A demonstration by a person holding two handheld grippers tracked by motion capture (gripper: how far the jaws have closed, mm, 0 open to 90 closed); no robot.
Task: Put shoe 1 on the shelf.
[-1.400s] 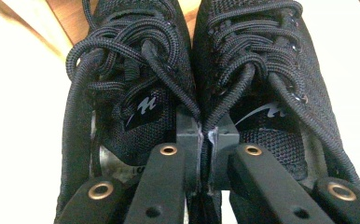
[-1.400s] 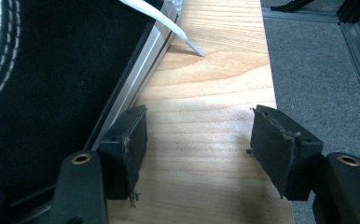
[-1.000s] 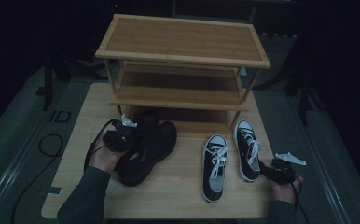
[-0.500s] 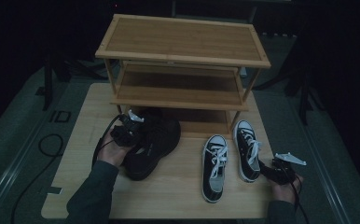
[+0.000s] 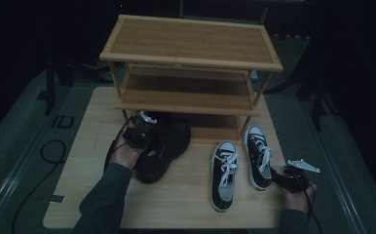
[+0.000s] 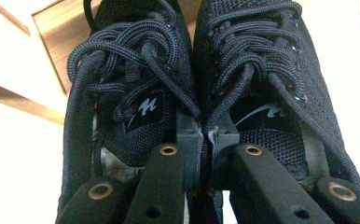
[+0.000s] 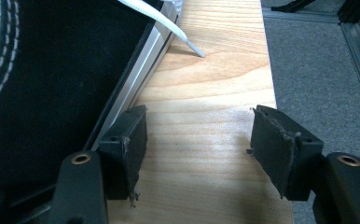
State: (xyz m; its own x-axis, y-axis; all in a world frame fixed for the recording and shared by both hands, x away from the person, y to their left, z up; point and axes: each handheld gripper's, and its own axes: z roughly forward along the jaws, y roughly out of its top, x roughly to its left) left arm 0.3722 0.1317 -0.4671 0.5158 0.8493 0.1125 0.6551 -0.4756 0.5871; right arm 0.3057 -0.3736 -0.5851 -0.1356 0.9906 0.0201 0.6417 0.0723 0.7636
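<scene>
A pair of black mesh running shoes point(image 5: 166, 146) sits at the left front of the bamboo shoe rack point(image 5: 191, 63), toes toward the bottom shelf. My left gripper point(image 5: 144, 131) is shut on the two inner collars of that pair; in the left gripper view its jaws pinch the black shoes point(image 6: 187, 70) together. A pair of black canvas sneakers point(image 5: 239, 163) with white laces and toe caps lies to the right. My right gripper point(image 5: 286, 178) stands open beside the right sneaker's heel; the sneaker point(image 7: 52, 70) lies just left of its jaws.
The wooden table point(image 5: 186, 204) carries the three-tier rack at its back. A black cable point(image 5: 49, 151) loops over the grey floor at the left. Grey carpet point(image 7: 322, 70) lies past the table's right edge.
My left gripper has carried the black shoes up and toward the rack's bottom shelf. The right gripper and the sneakers have stayed put.
</scene>
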